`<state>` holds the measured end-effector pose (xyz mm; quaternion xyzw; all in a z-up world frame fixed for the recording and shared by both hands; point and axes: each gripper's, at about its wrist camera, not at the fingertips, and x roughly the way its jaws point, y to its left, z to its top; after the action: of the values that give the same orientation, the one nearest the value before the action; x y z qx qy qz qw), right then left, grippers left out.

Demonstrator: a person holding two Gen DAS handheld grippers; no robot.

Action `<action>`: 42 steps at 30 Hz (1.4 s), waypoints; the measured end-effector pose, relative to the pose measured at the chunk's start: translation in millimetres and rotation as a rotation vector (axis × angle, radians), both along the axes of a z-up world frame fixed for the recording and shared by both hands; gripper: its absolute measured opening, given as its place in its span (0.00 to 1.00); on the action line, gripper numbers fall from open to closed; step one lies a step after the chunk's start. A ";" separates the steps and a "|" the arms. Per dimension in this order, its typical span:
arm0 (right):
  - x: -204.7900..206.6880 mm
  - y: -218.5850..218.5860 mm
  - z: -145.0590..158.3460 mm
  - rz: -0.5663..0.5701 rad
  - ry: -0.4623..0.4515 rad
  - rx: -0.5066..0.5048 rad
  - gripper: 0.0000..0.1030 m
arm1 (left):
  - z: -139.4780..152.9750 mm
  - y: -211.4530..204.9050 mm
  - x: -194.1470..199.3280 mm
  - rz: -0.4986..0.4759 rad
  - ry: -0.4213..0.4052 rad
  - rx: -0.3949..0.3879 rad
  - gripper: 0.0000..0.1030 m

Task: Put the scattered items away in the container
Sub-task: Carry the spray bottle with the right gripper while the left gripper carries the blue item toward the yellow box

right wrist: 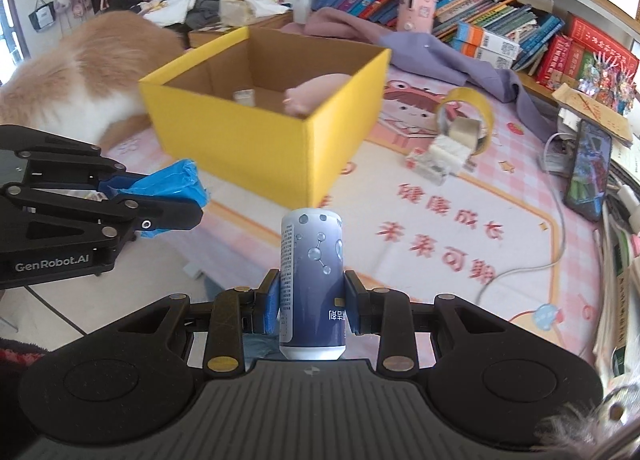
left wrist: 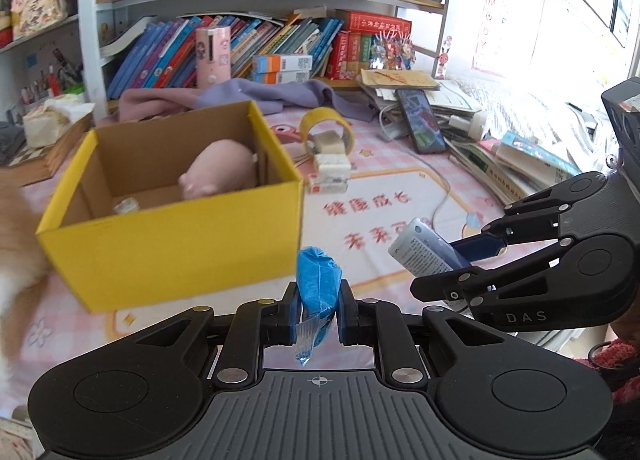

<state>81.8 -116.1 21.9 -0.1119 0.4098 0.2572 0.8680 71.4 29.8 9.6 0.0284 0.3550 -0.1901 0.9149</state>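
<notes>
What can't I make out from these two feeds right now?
- Yellow box: its near wall hides part of the floor inside, in both views.
- Pink toy: half hidden by the box wall, right wrist view.
- Cat: blurred, cut off by the frame's left edge.
- Blue packet: contents unreadable.

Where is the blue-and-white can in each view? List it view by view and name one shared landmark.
Left wrist view: the blue-and-white can is right of centre, tilted, clamped in the right hand-held gripper.
Right wrist view: the can stands bottom centre, upright between that gripper's own fingers.
Shared landmark: the yellow box, up and left of the can in both.
</notes>
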 end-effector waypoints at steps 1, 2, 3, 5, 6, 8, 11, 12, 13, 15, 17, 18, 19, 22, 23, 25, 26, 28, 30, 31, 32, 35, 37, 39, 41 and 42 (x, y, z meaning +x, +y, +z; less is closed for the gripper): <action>-4.3 4.3 -0.1 0.006 0.001 0.002 0.29 | 0.2 4.3 -4.7 0.005 -0.001 0.001 0.16; -7.5 8.8 0.2 0.013 0.001 0.004 0.29 | 0.7 8.4 -9.2 0.011 -0.003 0.002 0.16; -10.9 13.0 0.6 0.020 0.000 0.005 0.29 | 1.2 12.3 -13.2 0.017 -0.005 0.003 0.16; -17.1 21.9 1.7 0.039 -0.004 0.005 0.29 | 2.1 20.1 -21.1 0.032 -0.009 0.005 0.16; -20.3 26.5 2.4 0.048 -0.007 0.005 0.29 | 2.6 24.1 -24.6 0.042 -0.010 0.006 0.16; -25.5 34.5 2.8 0.068 -0.008 0.005 0.29 | 2.9 31.7 -30.3 0.061 -0.011 0.005 0.16; -32.2 45.9 2.8 0.098 -0.007 0.003 0.29 | 2.3 41.7 -38.0 0.088 -0.007 0.005 0.16; -34.2 49.3 3.0 0.108 -0.007 0.003 0.29 | 2.4 44.4 -40.1 0.096 -0.007 0.005 0.16; -35.7 52.0 3.1 0.116 -0.007 0.002 0.29 | 2.6 46.8 -42.3 0.103 -0.008 0.005 0.16; -38.2 56.8 3.3 0.132 -0.008 -0.001 0.29 | 3.0 50.7 -46.2 0.114 -0.011 0.005 0.16; -40.7 60.9 3.4 0.145 -0.006 -0.004 0.29 | 3.2 53.8 -48.2 0.124 -0.011 0.008 0.16; -41.9 62.5 3.4 0.151 -0.006 -0.006 0.29 | 3.1 55.2 -48.8 0.130 -0.009 0.010 0.16; -42.5 63.4 3.2 0.156 -0.006 -0.006 0.29 | 3.0 56.8 -49.4 0.135 -0.008 0.012 0.16; -45.1 66.4 2.6 0.166 -0.003 -0.005 0.29 | 2.8 60.1 -51.2 0.151 -0.004 0.016 0.16; -46.1 67.5 2.6 0.169 -0.001 -0.005 0.29 | 2.8 61.2 -51.7 0.154 -0.003 0.016 0.16; -47.0 69.7 3.0 0.175 -0.002 -0.006 0.30 | 3.0 62.6 -52.6 0.158 -0.004 0.017 0.16; -47.7 70.6 3.4 0.178 -0.003 -0.007 0.30 | 3.2 63.3 -52.8 0.159 -0.004 0.018 0.16; -48.1 71.9 3.5 0.183 -0.003 -0.007 0.29 | 3.6 64.1 -53.3 0.161 -0.006 0.018 0.16; -48.0 73.7 3.3 0.188 0.001 -0.007 0.29 | 3.6 65.6 -53.5 0.163 -0.005 0.018 0.16; -48.0 74.6 3.4 0.192 0.002 -0.007 0.29 | 3.6 66.5 -53.1 0.165 -0.003 0.018 0.16; -48.1 75.5 3.5 0.197 0.002 -0.008 0.29 | 3.5 67.1 -52.5 0.165 -0.002 0.018 0.16; -46.5 78.5 3.5 0.203 0.003 -0.011 0.29 | 2.5 67.9 -49.3 0.166 0.006 0.016 0.16; -44.7 78.9 4.2 0.204 0.000 -0.013 0.29 | 2.5 68.2 -46.4 0.165 0.009 0.013 0.16; -41.7 79.3 6.3 0.206 -0.005 -0.013 0.29 | 3.7 67.8 -43.6 0.162 0.005 0.011 0.16; -37.5 78.6 10.7 0.207 -0.015 -0.007 0.29 | 5.8 66.9 -39.8 0.160 -0.002 0.009 0.16; -34.6 78.4 13.9 0.208 -0.022 0.001 0.29 | 7.3 66.8 -37.4 0.159 -0.006 0.007 0.16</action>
<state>47.2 -37.7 35.8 -0.1563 0.3864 0.3446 0.8411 34.0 96.6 16.9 0.0040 0.3540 -0.1156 0.9281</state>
